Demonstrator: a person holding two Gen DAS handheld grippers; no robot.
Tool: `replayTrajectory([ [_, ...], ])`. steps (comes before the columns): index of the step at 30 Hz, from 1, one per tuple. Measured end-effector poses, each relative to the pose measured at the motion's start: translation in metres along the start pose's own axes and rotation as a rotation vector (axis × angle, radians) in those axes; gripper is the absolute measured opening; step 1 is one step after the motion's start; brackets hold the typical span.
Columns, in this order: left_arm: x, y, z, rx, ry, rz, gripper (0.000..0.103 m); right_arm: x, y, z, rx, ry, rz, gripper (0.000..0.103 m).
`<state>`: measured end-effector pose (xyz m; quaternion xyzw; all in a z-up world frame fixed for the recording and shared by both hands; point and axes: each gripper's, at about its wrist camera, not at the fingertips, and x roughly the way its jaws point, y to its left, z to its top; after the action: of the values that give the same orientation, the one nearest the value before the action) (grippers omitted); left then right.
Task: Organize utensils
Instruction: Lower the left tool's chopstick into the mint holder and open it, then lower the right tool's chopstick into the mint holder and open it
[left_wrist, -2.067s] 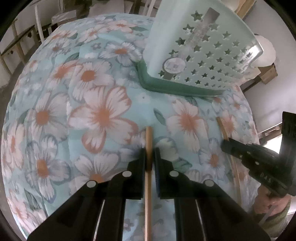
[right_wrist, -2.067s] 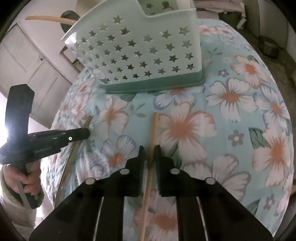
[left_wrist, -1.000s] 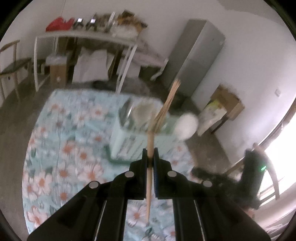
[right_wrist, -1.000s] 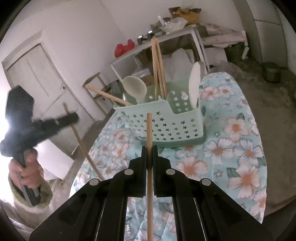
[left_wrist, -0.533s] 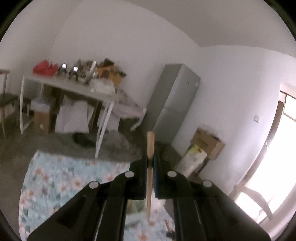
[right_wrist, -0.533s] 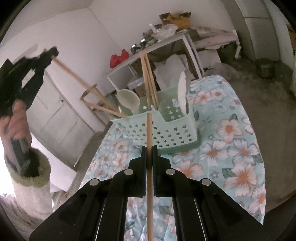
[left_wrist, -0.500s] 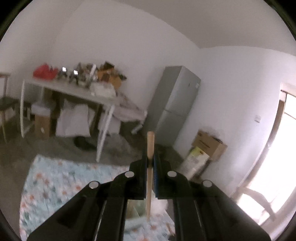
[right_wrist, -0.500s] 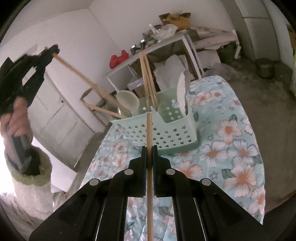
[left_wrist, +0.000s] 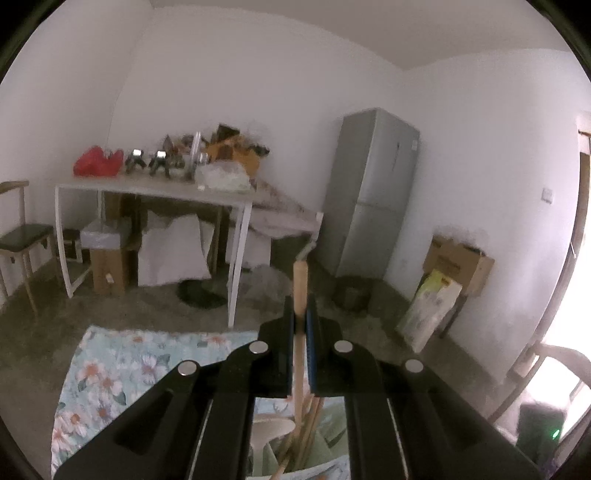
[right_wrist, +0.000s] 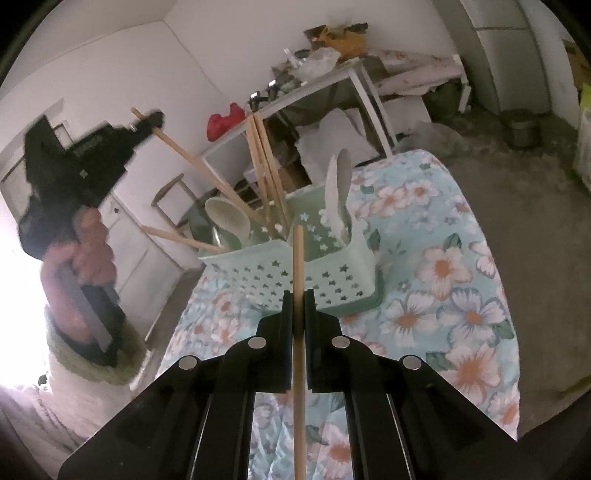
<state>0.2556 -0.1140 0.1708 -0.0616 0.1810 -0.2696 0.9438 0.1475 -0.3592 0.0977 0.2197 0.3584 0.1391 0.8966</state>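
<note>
Wooden chopsticks: the left gripper pinches one chopstick steeply over the green basket to slot it in, the right gripper clamps a second chopstick short of it.

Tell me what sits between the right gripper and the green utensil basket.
In the right wrist view, only flowered tablecloth lies between the right gripper and basket; its chopstick points that way.
</note>
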Motion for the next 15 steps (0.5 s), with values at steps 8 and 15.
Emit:
replayTrajectory([
  [8, 0.009, 0.01, -0.016, -0.011, 0.088, -0.042, 0.012, -0.024, 0.004, 0.024, -0.018, -0.086, -0.001, 0.004],
  [15, -0.017, 0.021, -0.006, -0.043, 0.039, -0.092, 0.051, -0.051, 0.026, 0.061, -0.069, -0.207, 0.052, 0.004],
])
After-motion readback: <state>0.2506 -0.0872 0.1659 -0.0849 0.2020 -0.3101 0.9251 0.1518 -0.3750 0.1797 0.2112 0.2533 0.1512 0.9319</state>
